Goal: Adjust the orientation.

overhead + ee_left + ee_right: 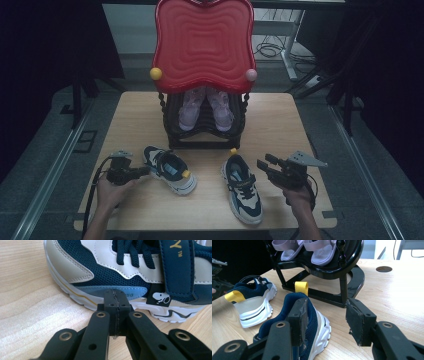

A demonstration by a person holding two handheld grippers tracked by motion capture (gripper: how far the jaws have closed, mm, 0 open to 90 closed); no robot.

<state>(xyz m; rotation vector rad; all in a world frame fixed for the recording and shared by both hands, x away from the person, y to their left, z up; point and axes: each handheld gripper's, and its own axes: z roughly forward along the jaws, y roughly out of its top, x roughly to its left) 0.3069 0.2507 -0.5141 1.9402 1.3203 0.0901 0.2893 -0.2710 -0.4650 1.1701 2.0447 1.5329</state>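
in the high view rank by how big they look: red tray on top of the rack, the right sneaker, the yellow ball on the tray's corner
1. red tray, though it sits nearer the camera
2. right sneaker
3. yellow ball

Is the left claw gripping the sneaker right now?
No, the left claw is shut with nothing between its jaws, tips just in front of the sneaker's side.

We take this for a lab or test room set up for recording. A small pale wooden table (pixel 295 125) stands alone on grey floor, fenced by dark curtains at nine and three o'clock. At one o'clock we see a white desk frame (pixel 290 45) with loose cables (pixel 267 49), and metal floor rails (pixel 45 175) run alongside.
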